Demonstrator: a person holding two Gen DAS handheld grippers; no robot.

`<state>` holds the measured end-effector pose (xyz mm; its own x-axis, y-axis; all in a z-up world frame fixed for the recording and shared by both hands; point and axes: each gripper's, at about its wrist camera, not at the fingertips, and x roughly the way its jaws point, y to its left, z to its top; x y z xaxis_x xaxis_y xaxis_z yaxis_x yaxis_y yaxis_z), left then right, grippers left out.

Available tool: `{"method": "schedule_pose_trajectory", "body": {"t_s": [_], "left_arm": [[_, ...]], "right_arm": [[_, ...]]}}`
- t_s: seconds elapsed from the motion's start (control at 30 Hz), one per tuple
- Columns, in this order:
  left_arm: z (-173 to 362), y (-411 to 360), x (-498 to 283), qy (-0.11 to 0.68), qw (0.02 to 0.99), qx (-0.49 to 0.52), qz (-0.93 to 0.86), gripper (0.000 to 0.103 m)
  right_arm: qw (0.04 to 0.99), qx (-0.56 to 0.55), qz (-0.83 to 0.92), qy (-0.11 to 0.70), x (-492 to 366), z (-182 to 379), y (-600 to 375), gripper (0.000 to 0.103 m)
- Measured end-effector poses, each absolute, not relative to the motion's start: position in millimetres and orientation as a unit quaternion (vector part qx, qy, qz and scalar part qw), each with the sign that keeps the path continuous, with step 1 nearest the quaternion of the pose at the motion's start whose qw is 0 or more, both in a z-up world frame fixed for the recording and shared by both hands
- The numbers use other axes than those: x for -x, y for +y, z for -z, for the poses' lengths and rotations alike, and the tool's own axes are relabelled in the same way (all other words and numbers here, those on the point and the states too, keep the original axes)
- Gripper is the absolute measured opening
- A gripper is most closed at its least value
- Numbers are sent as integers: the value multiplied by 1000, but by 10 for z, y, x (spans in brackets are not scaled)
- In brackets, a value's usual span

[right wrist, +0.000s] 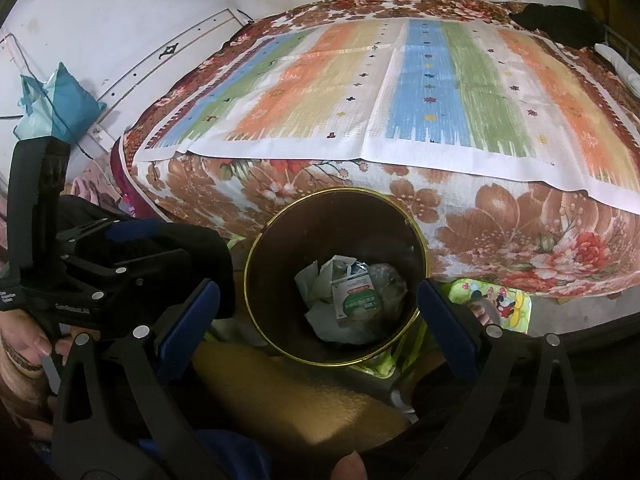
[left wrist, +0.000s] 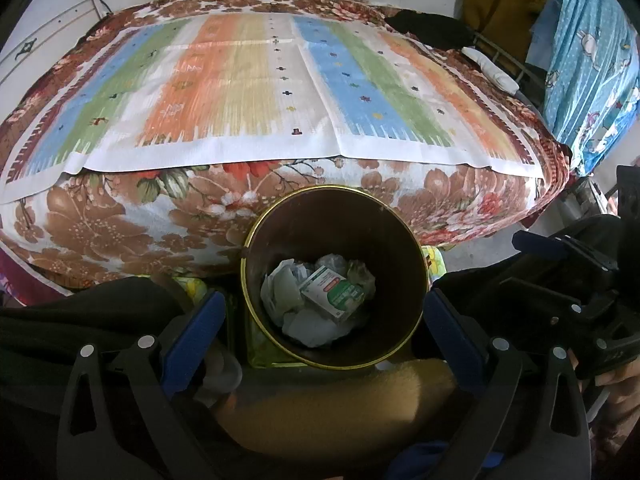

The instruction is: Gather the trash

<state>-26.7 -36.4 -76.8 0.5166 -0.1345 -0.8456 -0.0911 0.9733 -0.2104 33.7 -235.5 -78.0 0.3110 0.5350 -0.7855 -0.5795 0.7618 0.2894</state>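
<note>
left gripper (left wrist: 324, 320): wide open, empty | right gripper (right wrist: 318, 312): wide open, empty | bin (left wrist: 400, 240): just ahead and below both, mouth up, neither nearer | trash (left wrist: 320, 300): heaped inside, box (left wrist: 334, 290) on top | bed (left wrist: 280, 92): beyond, no litter visible

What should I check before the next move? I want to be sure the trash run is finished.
1. Left gripper open and holding nothing: ok.
2. Right gripper open and holding nothing: ok.
3. Bin upright beside the bed: ok.
4. Trash inside the bin, including the green and white carton and crumpled paper: ok.
5. Striped mat on the bed free of litter: ok.
6. Floor behind the bin and under the bed free of litter: cannot tell.
</note>
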Motion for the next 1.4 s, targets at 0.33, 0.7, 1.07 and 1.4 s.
{"method": "schedule_pose_trajectory", "body": {"t_s": [0.33, 0.7, 1.07, 1.4], "left_arm": [[772, -367, 274, 492, 863, 118, 15, 97], [754, -399, 263, 491, 862, 123, 17, 97], [754, -399, 263, 491, 862, 124, 17, 97], [755, -398, 264, 491, 862, 125, 17, 97]], "right_arm": [[808, 19, -347, 476, -324, 777, -2337, 94], [806, 17, -353, 475, -299, 767, -2305, 94], [803, 15, -357, 478, -301, 764, -2307, 94], [803, 14, -357, 478, -304, 764, -2313, 94]]}}
